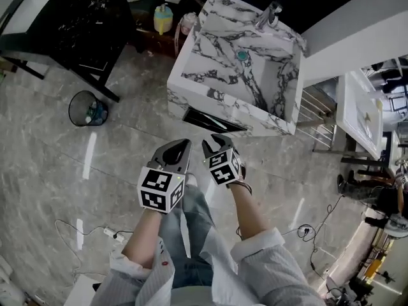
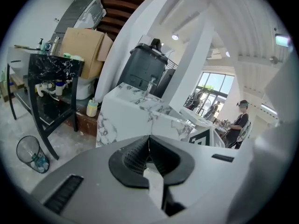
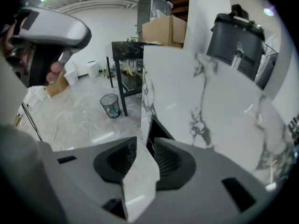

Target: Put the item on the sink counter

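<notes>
The white marble sink unit (image 1: pixel 191 75) stands just ahead of both grippers, its basin (image 1: pixel 255 75) and chrome tap (image 1: pixel 269 14) on top. My left gripper (image 1: pixel 182 146) is shut, its tips touching with nothing between them (image 2: pixel 149 139). To its right my right gripper (image 1: pixel 215 140) is open, a narrow gap between the pads with nothing in it (image 3: pixel 145 146). Both hang in front of the unit's near side, apart from it. Neither gripper holds an item. A yellow bottle (image 1: pixel 163 19) and a pale bottle (image 1: pixel 187 23) stand on the low ledge left of the sink.
A black marble-top table (image 1: pixel 83 18) stands at the back left, with a mesh waste bin (image 1: pixel 88 109) on the floor beside it. A dark slot (image 1: pixel 210 120) opens low in the sink's front. Cables (image 1: pixel 83 231) trail on the floor. A second white basin (image 1: pixel 360 110) is at right.
</notes>
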`<state>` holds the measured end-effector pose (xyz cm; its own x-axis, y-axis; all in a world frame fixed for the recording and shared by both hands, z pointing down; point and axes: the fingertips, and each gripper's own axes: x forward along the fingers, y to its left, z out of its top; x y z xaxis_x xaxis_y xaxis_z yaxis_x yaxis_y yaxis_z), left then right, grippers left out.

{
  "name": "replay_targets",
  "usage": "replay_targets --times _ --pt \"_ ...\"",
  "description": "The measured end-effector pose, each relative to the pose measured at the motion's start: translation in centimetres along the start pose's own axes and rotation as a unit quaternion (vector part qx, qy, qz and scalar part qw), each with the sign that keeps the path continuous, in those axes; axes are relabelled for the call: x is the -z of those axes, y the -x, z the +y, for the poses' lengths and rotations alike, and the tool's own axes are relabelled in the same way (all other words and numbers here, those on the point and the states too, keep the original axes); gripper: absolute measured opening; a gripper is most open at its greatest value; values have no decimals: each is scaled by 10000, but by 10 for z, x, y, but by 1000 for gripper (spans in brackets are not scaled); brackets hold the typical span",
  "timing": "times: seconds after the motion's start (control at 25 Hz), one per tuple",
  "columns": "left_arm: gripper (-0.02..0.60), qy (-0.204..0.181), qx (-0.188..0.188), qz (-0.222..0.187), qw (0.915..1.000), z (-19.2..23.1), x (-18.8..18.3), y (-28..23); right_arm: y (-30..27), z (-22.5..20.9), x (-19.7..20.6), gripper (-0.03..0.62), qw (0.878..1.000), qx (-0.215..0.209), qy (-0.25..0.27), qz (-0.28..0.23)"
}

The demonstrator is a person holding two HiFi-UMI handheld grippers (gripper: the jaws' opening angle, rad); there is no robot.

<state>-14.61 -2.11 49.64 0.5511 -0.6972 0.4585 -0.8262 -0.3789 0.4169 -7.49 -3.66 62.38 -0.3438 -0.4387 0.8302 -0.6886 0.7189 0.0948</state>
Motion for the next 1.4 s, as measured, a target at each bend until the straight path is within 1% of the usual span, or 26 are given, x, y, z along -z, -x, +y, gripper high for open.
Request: replay_targets --times 0.16,0.24,0.36,0.48,0.64,0.76,0.88,1.0,1.08,1.12,1.2,1.4 --pt "17 -278 245 -254 9990 -33 -41 8 49 -14 -35 115 9989 163 -224 -388" --pt "17 -358 337 -344 9982 -49 -58 16 76 -17 -50 114 9976 103 -379 -575" --pt "17 -450 457 -542 9965 -73 -80 33 120 -16 -71 114 9930 16 -677 -972" --pt "17 -568 588 -770 9937 -95 -106 47 162 -23 -94 115 9867 73 -785 -1421" --pt "17 -639 905 -1126 9874 -125 -142 60 219 -31 -122 114 9713 119 -1033 -2139" --pt "17 -829 1064 -1450 9802 -148 -169 76 263 -34 -139 110 9563 226 -1131 -2686" --pt "17 -1093 1217 -1719 9714 -169 -191 92 304 -39 -155 88 9377 286 -1231 -3237" --pt "17 -1260 1400 -1841 9647 -187 -201 104 339 -40 -164 57 9153 203 -1496 -3735" --pt "17 -1310 1499 -1886 9617 -197 -204 111 358 -42 -168 44 9033 184 -1607 -3973" --pt "17 -1333 1527 -1899 9606 -200 -204 113 365 -41 -169 41 9001 187 -1607 -4045" --pt "17 -1409 1536 -1882 9597 -202 -204 117 375 -40 -172 37 8979 208 -1541 -4119" --pt "17 -1574 1559 -1910 9563 -207 -206 121 379 -39 -174 11 8998 209 -1400 -4126"
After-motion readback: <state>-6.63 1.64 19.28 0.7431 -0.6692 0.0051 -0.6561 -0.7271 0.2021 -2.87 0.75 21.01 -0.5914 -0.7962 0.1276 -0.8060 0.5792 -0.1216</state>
